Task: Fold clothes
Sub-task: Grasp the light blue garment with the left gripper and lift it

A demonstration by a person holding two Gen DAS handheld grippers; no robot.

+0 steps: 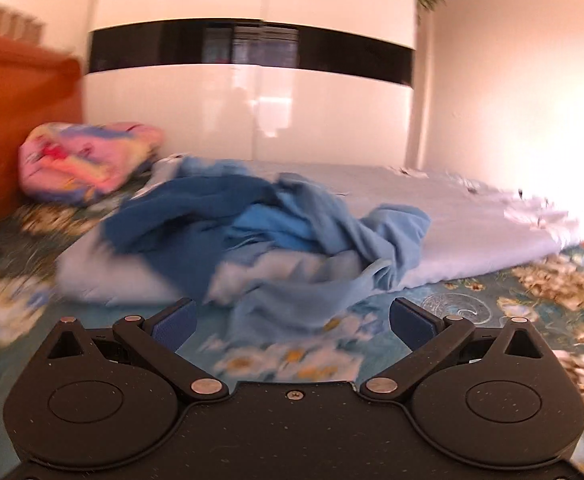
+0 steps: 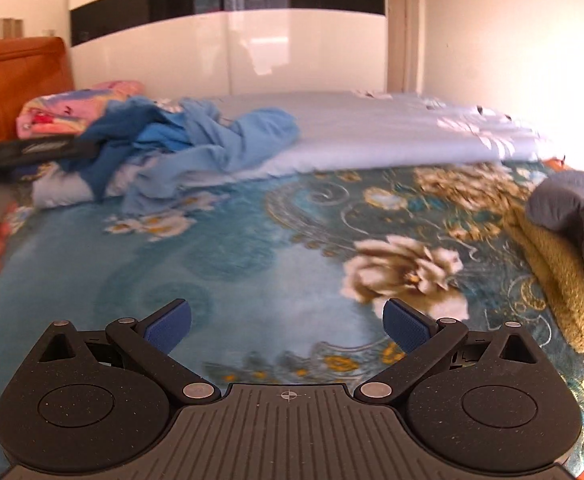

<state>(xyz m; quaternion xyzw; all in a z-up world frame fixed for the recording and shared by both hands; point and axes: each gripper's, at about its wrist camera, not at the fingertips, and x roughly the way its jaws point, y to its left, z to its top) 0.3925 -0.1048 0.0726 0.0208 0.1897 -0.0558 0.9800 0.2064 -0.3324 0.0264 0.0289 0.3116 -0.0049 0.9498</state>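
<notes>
Left wrist view: the left gripper [image 1: 292, 322] hovers low over a bed, its two black arms spread wide and nothing between the blue ribbed pads [image 1: 173, 326]. Just ahead lies a crumpled heap of blue clothes [image 1: 275, 220], soft and creased, with dark blue, bright blue and pale blue cloth tangled together. The heap rests partly on a smooth, pale blue folded quilt [image 1: 472, 216] and spills a loose flap onto the teal floral bedspread [image 1: 492, 304]. Behind it to the left sits a puffy pink patterned pillow [image 1: 87, 158] against an orange headboard [image 1: 19, 100]. A glossy white wardrobe [image 1: 251, 92] with a black band fills the back.

In the right wrist view, the right gripper [image 2: 287, 324] is likewise spread and empty above the plush bedspread, well apart from the clothes at the far left. At the right edge a folded grey cloth [image 2: 580, 216] lies on a nubby tan towel [image 2: 564, 288].
</notes>
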